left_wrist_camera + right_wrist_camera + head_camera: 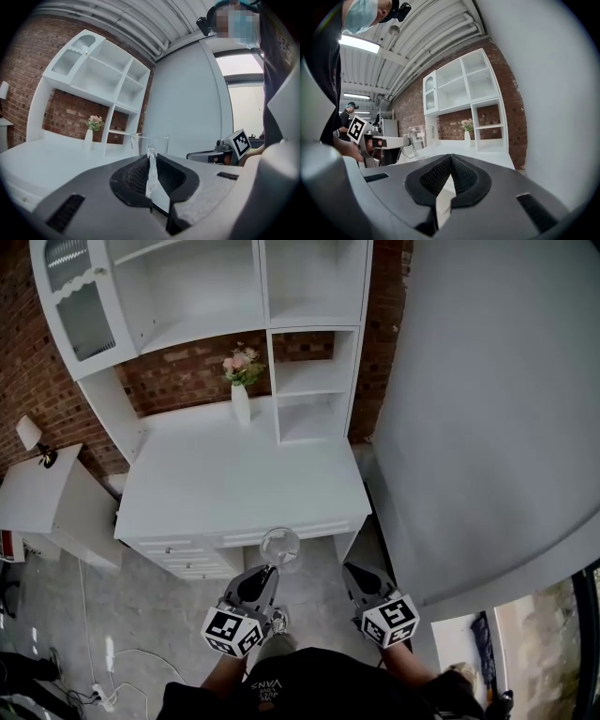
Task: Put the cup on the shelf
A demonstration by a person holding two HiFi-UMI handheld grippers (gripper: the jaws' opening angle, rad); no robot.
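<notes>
Out front of the left gripper (268, 570) is where the cup (279, 545) sits rn. It's a clear glass one, upright, mouth up, hanging right about over the front edge of the white desk (234, 488). The left gripper view shows the jaws pinched on a thin bit of glass (151, 161), which looks like the handle, w/ the cup body (150, 143) just past the tips. So it's clamped on the cup, not just near it.

The right gripper (354, 570) is alongside, a bit apart. Its own view shows the jaws (451, 158) closed together w/ nothing between them, so it's basically a passenger here. You can also see the cup (421, 138) off to its left from there.

The relation that matters imo: the shelf (314, 296) is straight ahead of the cup, at the back of the desk against the brick wall, so the whole desk top is btw the two. The handle points back at the person and the cup body leads, so it's a forward carry w/ the left hand and prob no re-grip needed. The low cubby (305, 418) right of the vase (241, 401) looks like the closest open spot, slightly right of the cup's line. I'd keep the cup clear of the vase tbh.
</notes>
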